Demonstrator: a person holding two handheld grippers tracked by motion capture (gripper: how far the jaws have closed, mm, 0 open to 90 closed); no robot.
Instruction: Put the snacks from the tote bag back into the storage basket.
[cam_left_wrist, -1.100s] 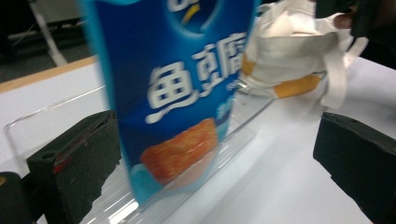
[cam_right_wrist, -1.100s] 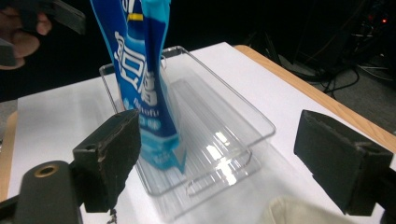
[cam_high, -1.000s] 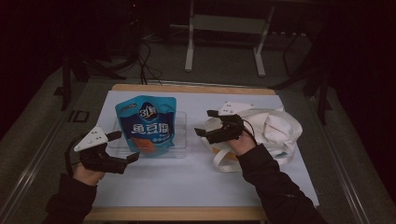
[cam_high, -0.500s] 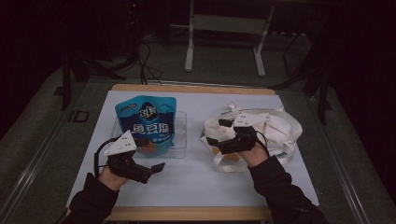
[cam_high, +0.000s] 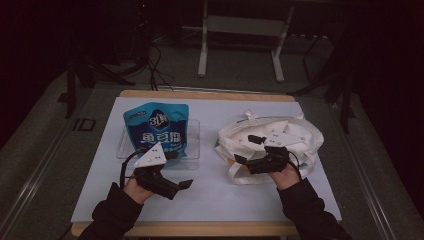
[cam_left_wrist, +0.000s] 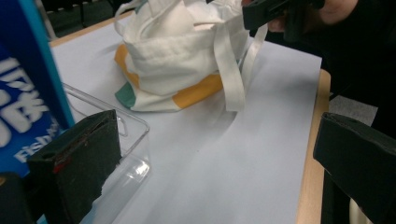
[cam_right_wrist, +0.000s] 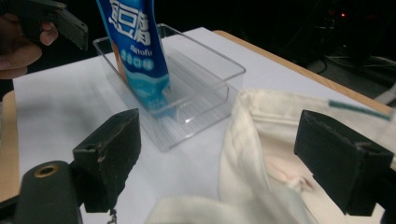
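While the blue pouch (cam_high: 156, 131) stands upright in the clear tray (cam_high: 192, 145) toward the far left of the worktop (cam_high: 215, 200), we judge the packing barely begun: nothing has been lifted, and the pouch has yet to go into the bag (cam_high: 270, 140), if that is where it belongs. Our left gripper (cam_high: 180, 186) hovers over bare worktop just in front of the tray, its fingers (cam_left_wrist: 79, 158) spread wide and holding nothing. Our right gripper (cam_high: 240, 160) sits at the bag's near rim, its fingers (cam_right_wrist: 112, 149) spread too, with the cloth edge (cam_right_wrist: 243, 140) lying between them but not pinched. What is left, as we see it, is to close on that rim, open the mouth, then fetch the pouch.

The pouch is glossy blue with large white characters, paler toward its bottom, which rests on the tray floor; it leans against nothing we can make out and looks light and floppy. The bag is soft off-white cloth with orange and green patches low on its side and long white straps (cam_left_wrist: 233, 70) trailing onto the worktop. It lies slumped on the right half of the worktop, well apart from the tray.
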